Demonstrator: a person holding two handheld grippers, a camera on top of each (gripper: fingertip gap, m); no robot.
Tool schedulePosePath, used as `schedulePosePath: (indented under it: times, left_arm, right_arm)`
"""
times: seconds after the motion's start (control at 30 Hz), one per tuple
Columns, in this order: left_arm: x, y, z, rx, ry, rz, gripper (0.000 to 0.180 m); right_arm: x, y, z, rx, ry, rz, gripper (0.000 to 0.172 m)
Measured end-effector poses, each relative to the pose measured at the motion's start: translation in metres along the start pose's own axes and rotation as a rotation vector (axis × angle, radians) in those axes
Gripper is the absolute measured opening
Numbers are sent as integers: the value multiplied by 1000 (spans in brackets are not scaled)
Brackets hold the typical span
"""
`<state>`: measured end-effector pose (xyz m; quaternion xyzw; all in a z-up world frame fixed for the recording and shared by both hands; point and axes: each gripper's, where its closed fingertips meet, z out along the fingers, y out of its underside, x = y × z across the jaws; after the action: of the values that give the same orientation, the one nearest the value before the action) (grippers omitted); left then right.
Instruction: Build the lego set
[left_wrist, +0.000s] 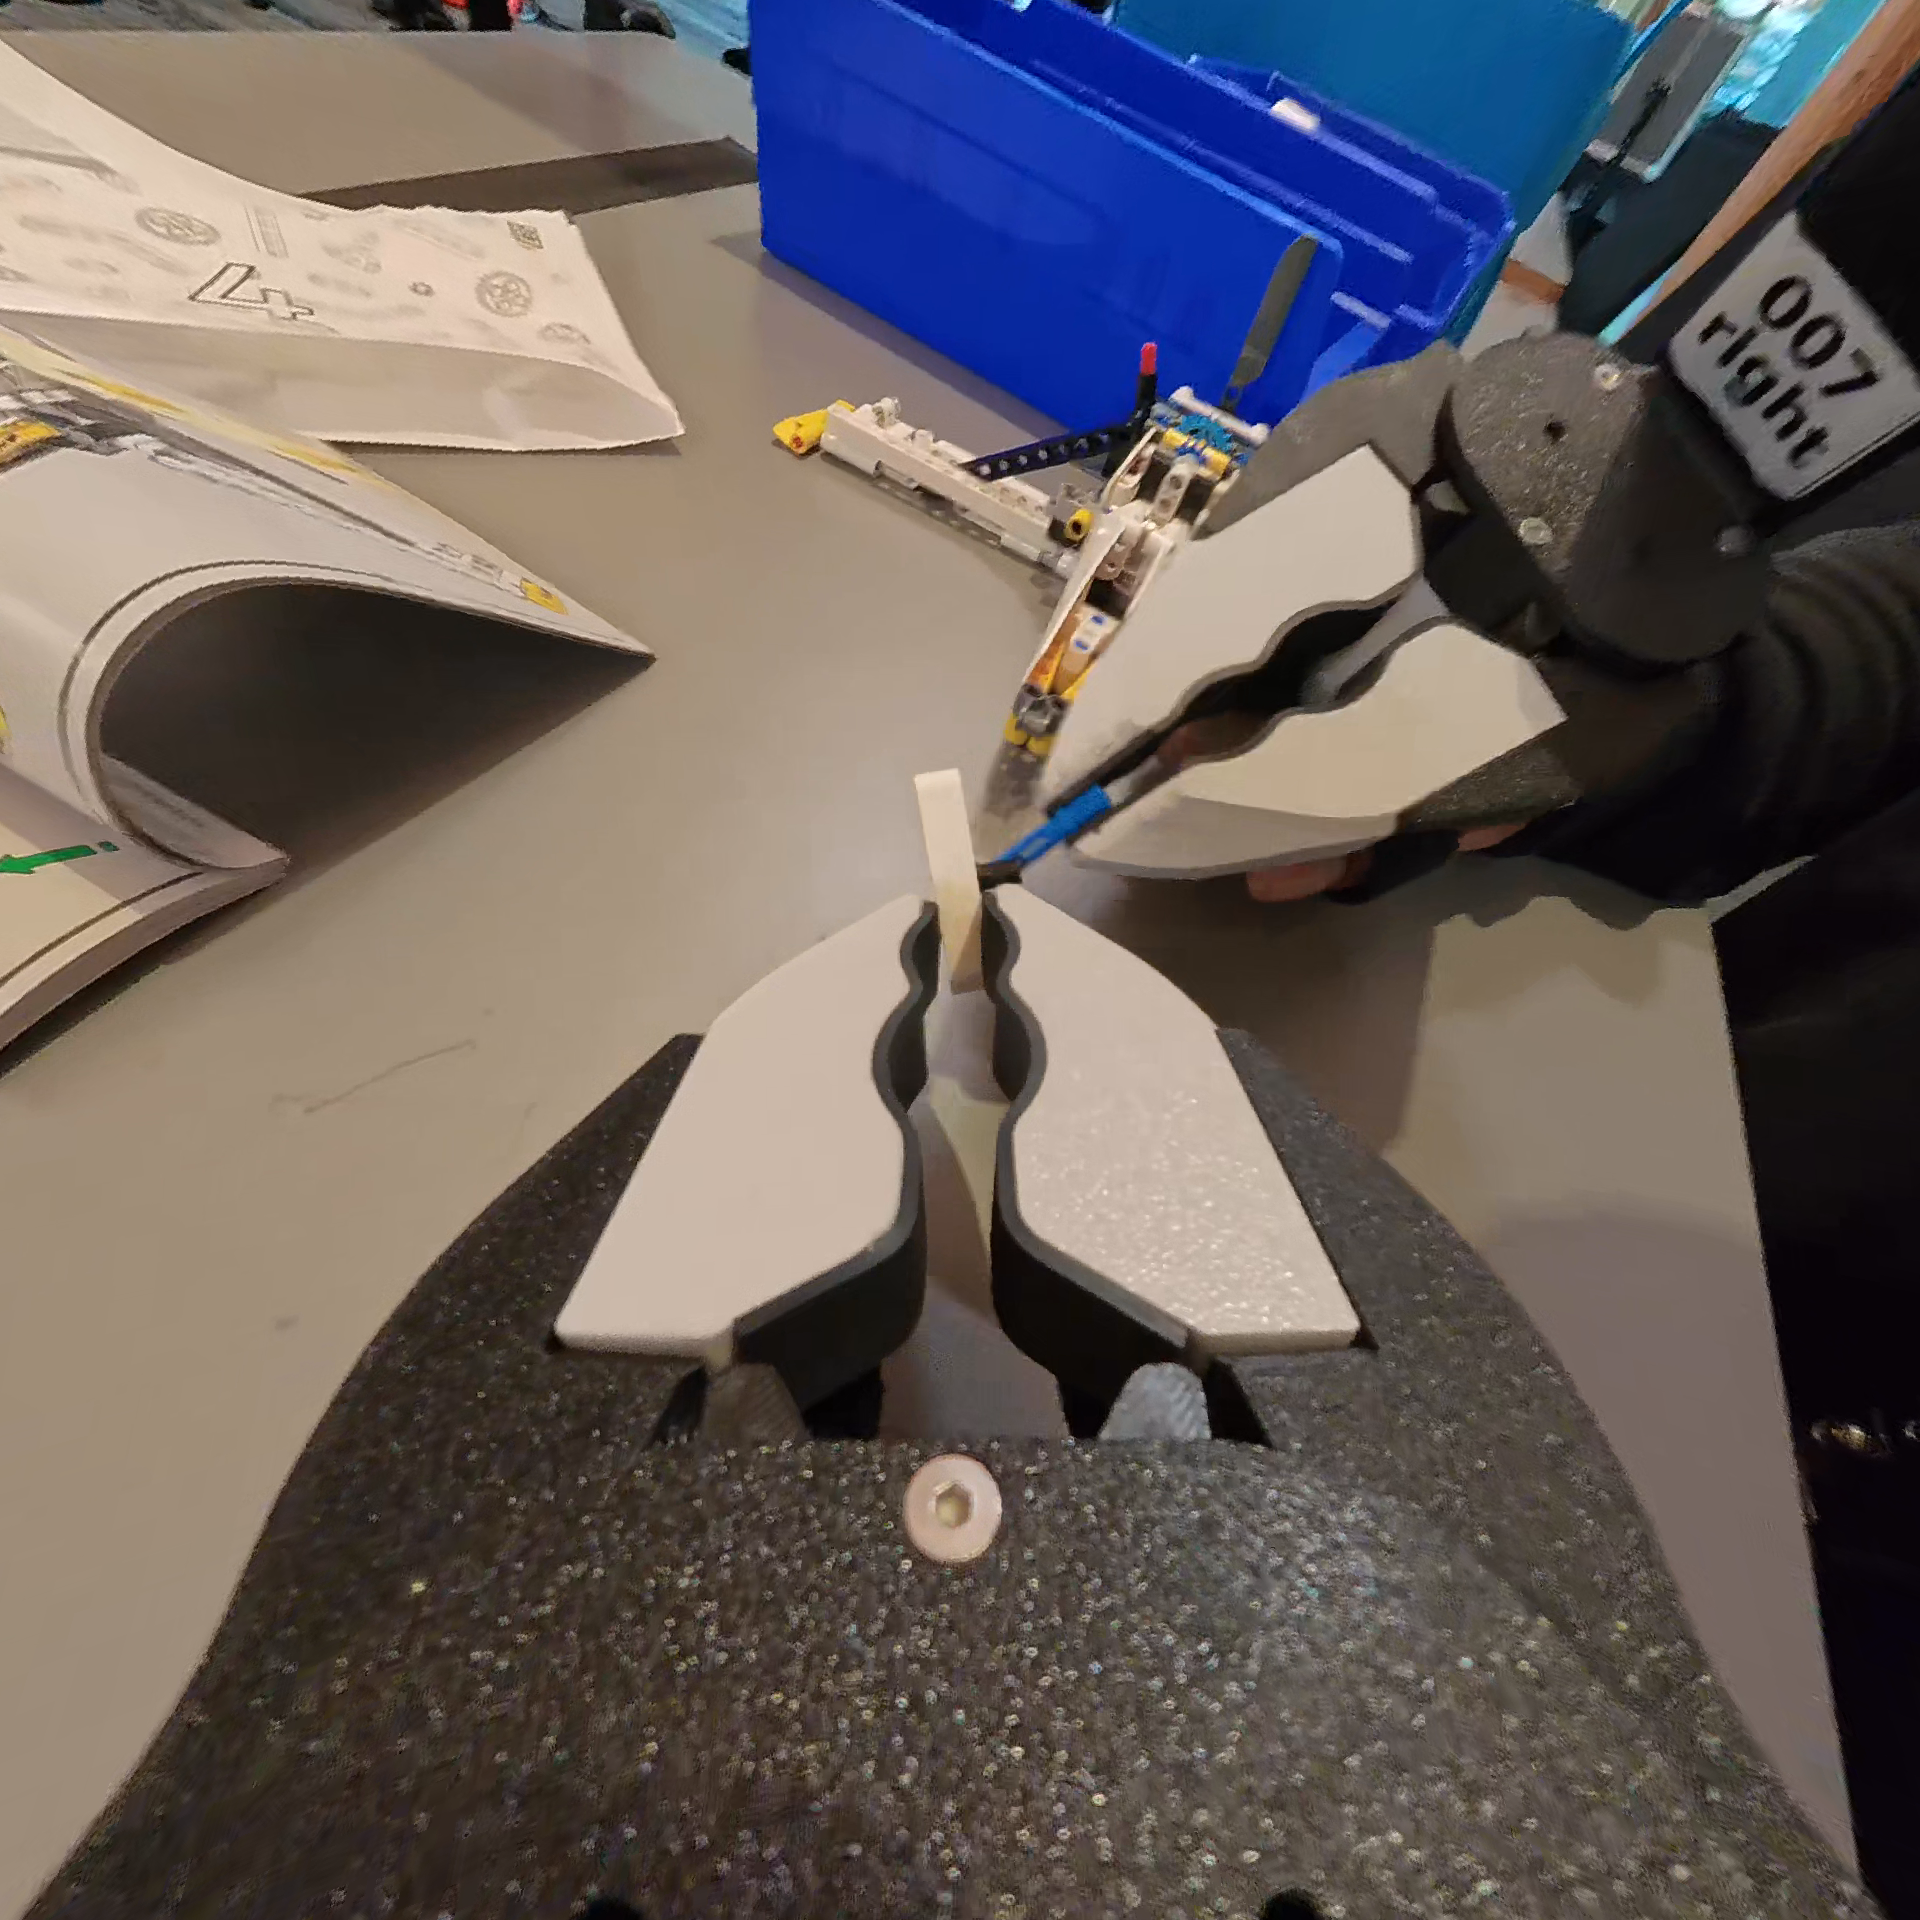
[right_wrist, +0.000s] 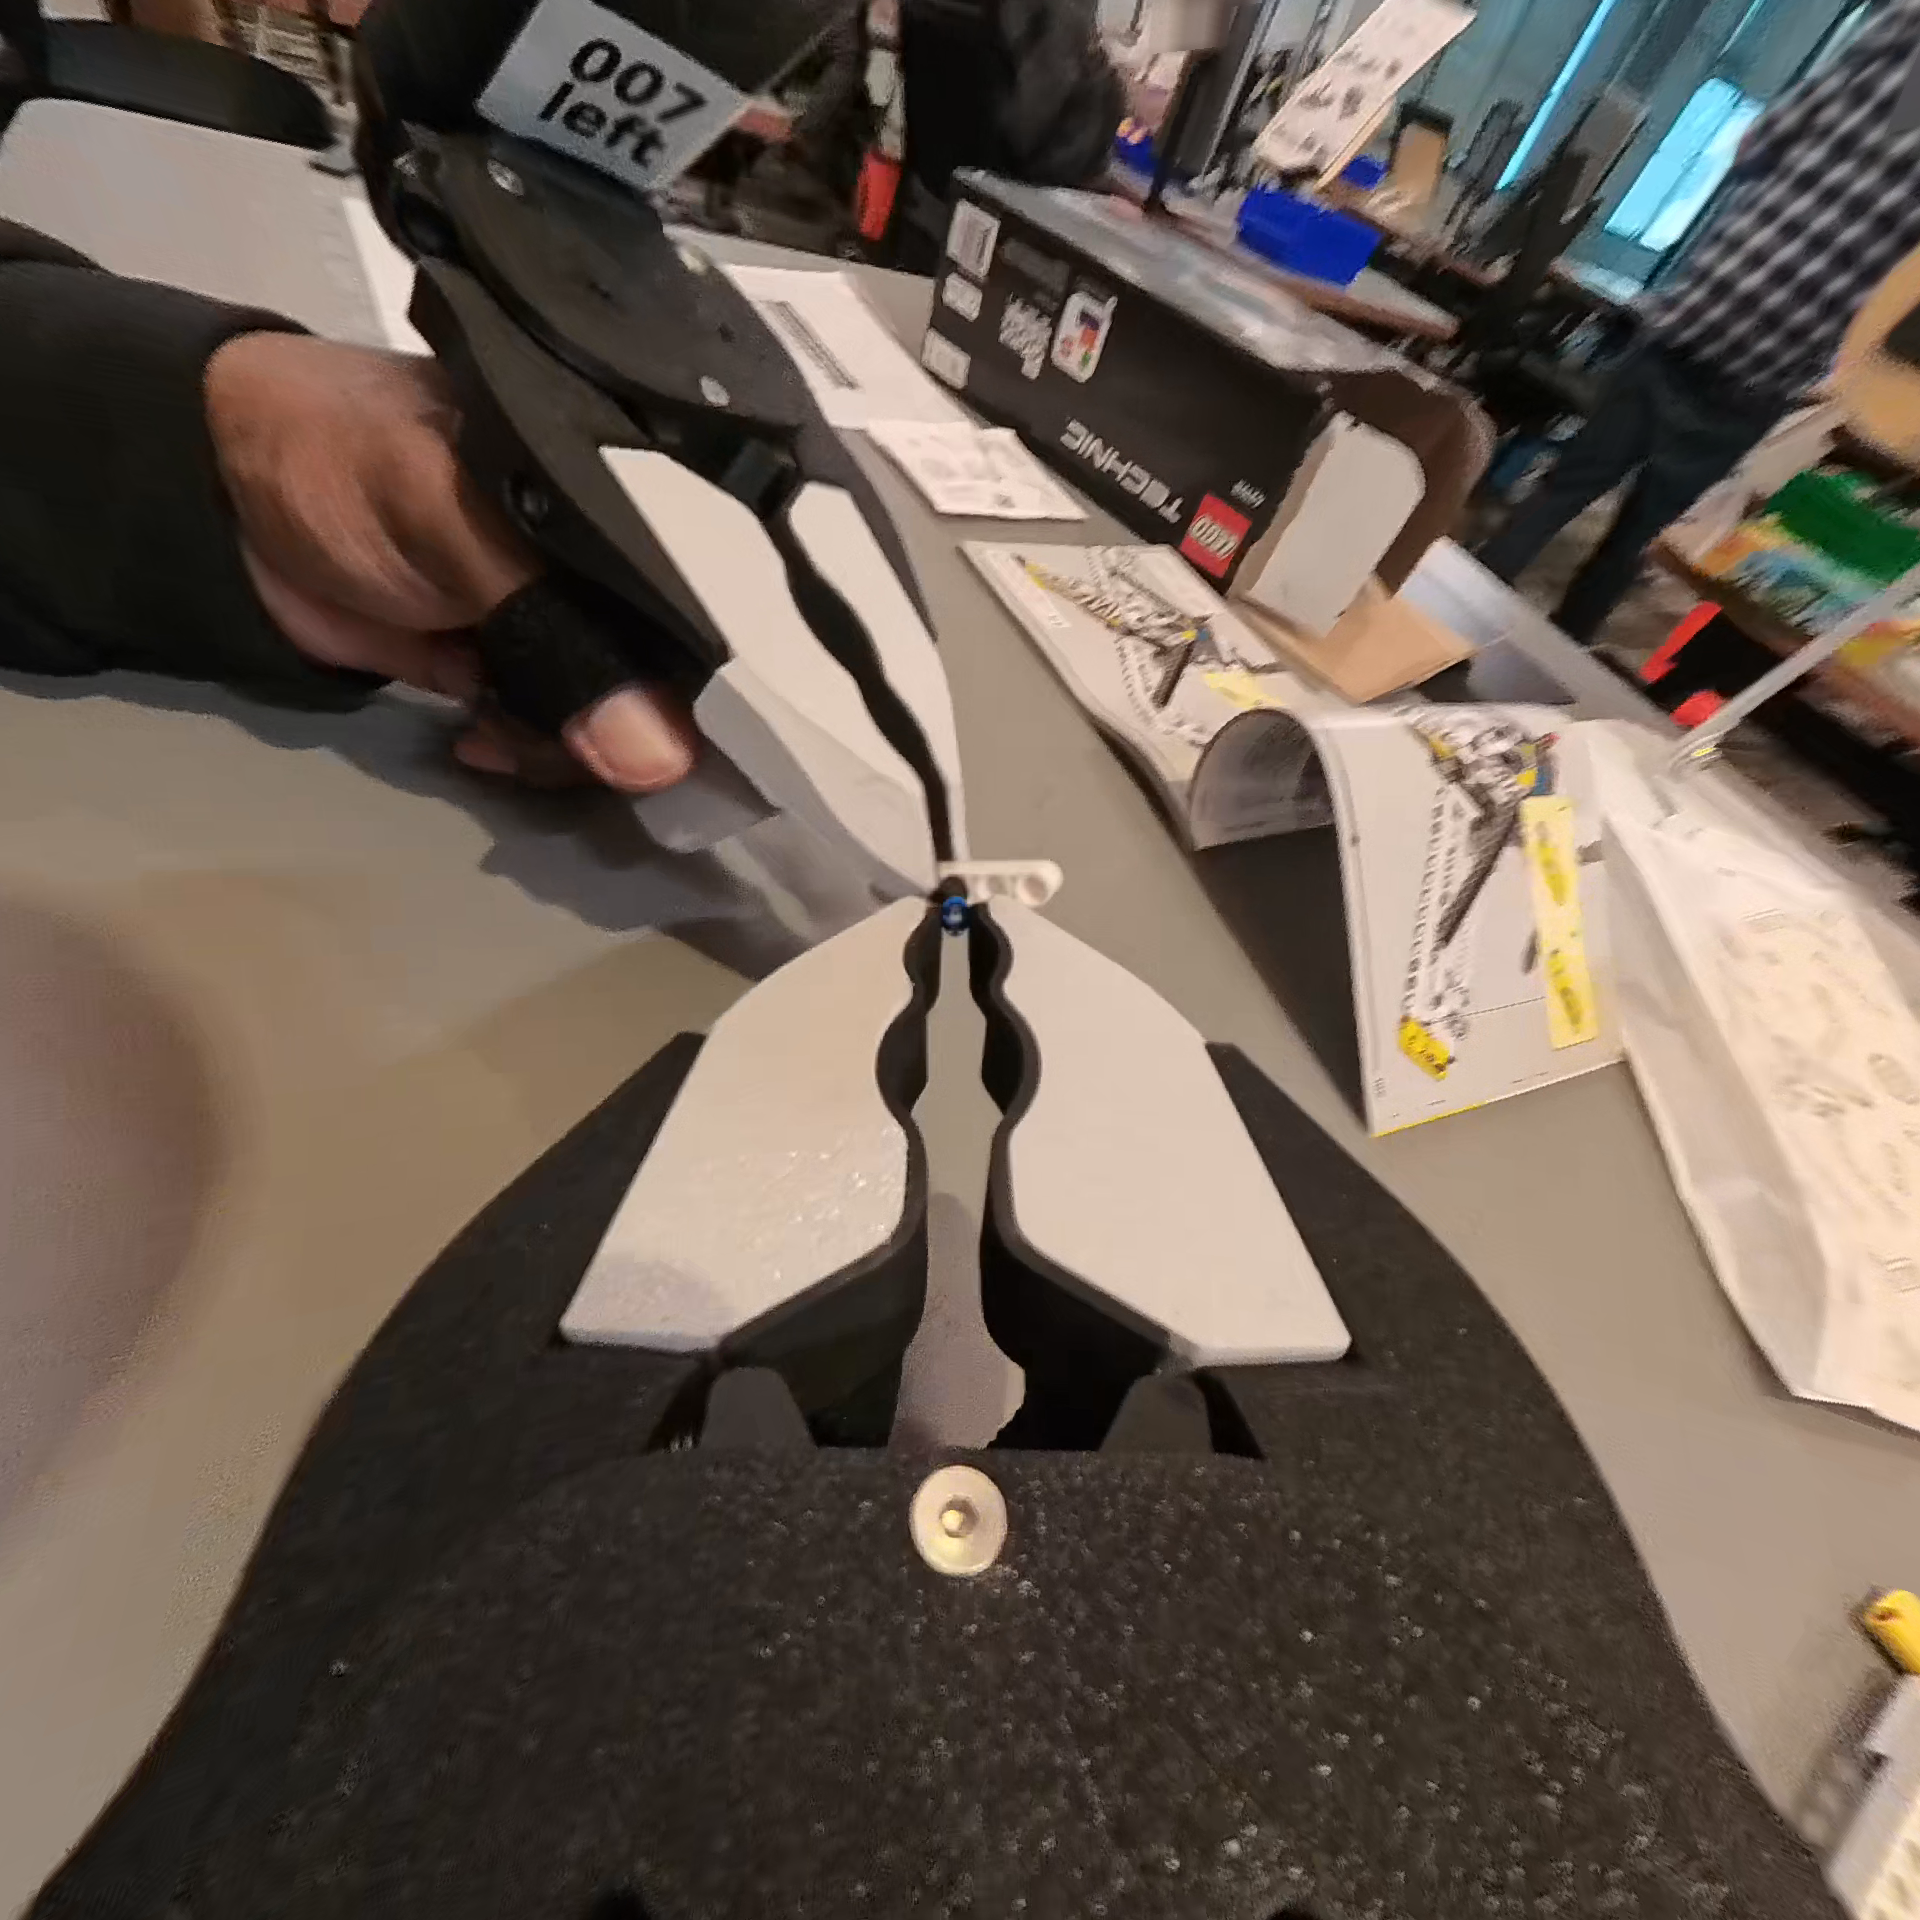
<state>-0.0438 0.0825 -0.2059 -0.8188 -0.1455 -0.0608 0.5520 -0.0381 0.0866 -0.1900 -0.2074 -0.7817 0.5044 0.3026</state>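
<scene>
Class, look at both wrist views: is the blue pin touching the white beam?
Touching. In the left wrist view the blue pin, clamped in the right gripper, meets the side of the white beam held by the left gripper, with no gap.

Left gripper (left_wrist: 954, 914) at centre foreground above the table (left_wrist: 520, 1143), clamping an upright beam (left_wrist: 948, 862) between its fingertips. Right gripper (left_wrist: 1060, 821) enters from the right, gripping a pin (left_wrist: 1070, 816) whose tip touches the beam's right face. Behind both, a part-built model (left_wrist: 997, 468) lies on the table; bins (left_wrist: 1039, 208) stand behind the model. Open booklet (left_wrist: 260, 623) at left, a paper bag (left_wrist: 364, 312) behind it.
</scene>
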Motion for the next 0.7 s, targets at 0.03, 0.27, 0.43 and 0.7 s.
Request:
schedulePosePath:
  times: [0.03,0.27,0.43,0.7]
  left_arm:
    - [-3,1,0,-10,-23,4,7]
    - [-6,1,-2,-8,-26,-9,7]
    - [-5,4,0,-27,-26,5,7]
    - [-1,1,-3,2,-4,22,7]
  right_arm:
    - [-4,4,0,-18,-37,21,4]
    - [-23,36,3,-247,-211,45,5]
    - [-36,65,-4,-447,-289,14,6]
    - [-28,53,-9,-367,-316,172,18]
